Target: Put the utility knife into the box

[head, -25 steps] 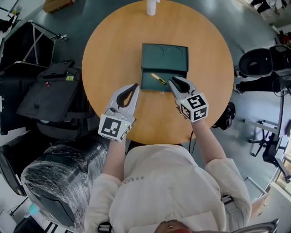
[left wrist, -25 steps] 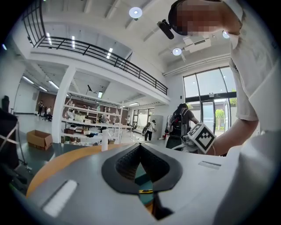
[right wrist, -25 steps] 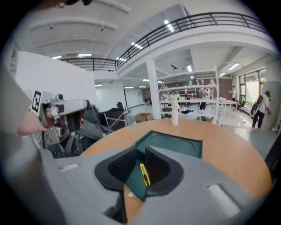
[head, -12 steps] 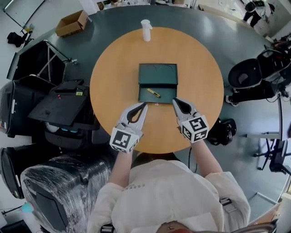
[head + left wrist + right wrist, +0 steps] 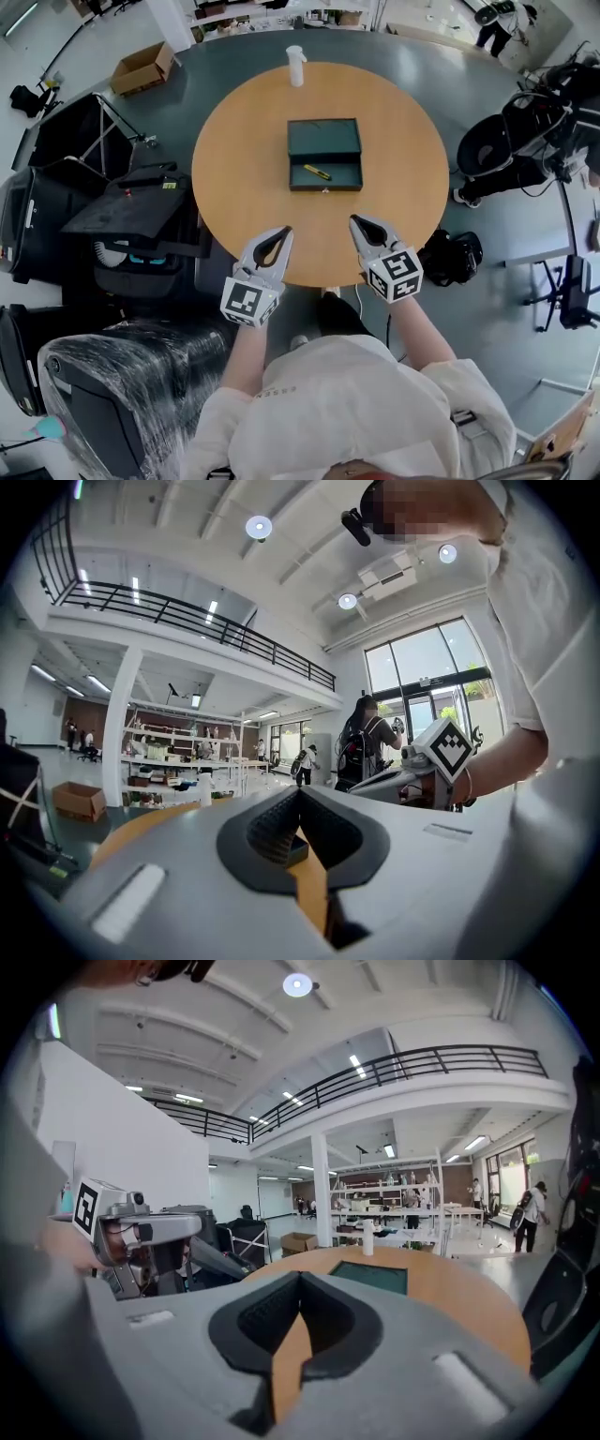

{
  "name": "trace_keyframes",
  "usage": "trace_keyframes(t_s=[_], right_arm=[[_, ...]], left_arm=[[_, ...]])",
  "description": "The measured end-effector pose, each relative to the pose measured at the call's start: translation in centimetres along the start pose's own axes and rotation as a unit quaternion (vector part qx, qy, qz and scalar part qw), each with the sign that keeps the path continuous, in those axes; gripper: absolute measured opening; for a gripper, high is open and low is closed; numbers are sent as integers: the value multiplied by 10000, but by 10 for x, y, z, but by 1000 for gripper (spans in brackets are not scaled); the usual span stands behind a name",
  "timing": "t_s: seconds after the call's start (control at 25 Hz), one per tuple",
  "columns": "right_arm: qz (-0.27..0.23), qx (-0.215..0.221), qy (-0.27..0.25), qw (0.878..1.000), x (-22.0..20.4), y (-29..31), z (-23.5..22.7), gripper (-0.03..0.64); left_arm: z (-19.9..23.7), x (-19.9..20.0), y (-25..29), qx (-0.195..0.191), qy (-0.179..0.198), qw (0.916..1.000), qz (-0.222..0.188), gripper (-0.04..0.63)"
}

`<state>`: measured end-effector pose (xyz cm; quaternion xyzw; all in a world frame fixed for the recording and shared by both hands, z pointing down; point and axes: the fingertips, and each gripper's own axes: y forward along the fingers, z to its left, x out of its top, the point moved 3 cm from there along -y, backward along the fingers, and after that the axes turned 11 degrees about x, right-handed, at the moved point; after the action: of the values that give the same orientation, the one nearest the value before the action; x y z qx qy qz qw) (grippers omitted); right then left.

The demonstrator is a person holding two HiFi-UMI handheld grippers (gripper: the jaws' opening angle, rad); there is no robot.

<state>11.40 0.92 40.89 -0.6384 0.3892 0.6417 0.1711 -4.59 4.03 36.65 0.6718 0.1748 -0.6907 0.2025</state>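
Note:
A dark green box [image 5: 324, 155] lies open in the middle of the round wooden table [image 5: 234, 187]; its lid is folded back toward the far side. A yellow utility knife [image 5: 320, 172] rests inside the box's near tray. My left gripper [image 5: 284, 231] hovers over the table's near edge with its jaws shut and nothing between them. My right gripper [image 5: 354, 222] hangs level with it, a little to the right, also shut and empty. In the right gripper view the box [image 5: 369, 1276] shows ahead on the tabletop beyond the closed jaws [image 5: 300, 1283]. The left gripper view looks across the closed jaws [image 5: 300, 799] toward the right gripper [image 5: 412, 778].
A white bottle [image 5: 296, 66] stands at the table's far edge. Black cases and a wrapped chair [image 5: 103, 375] crowd the floor to the left. A cardboard box [image 5: 141, 67] sits at the far left; black office chairs [image 5: 511, 141] stand to the right.
Both grippers have drawn back from the box to the table's near edge. The right gripper's jaws, apart beside the knife a second ago, are now closed. The knife stays in the box.

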Motion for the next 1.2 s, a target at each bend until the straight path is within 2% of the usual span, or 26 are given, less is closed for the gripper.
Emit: trace_keyframes(t_s=[0.28,0.52,0.72,1.0,1.2], right_arm=[[-14,-46,-195,9998,-15,-35,105,-6],[-142,-273,-292,9991,-27,-80,159,-6],[-36,-363,-162,9992,-44,-117,173,-6],[53,-210,-267,9994,-51,-165,181,-6],[-52,-199,-246,9995,-53,-192,185,-8]], left_arm=[[-27,2,-111,-240,50,9995,-220,14],[-52,-3,-170,-296,-69,9994,-180,14],[-81,-2,-191,-309,-145,9992,-190,14],[-126,5,-199,-53,-312,9988,-381,14],[-158,10,-200,-71,-228,9991,-351,14]])
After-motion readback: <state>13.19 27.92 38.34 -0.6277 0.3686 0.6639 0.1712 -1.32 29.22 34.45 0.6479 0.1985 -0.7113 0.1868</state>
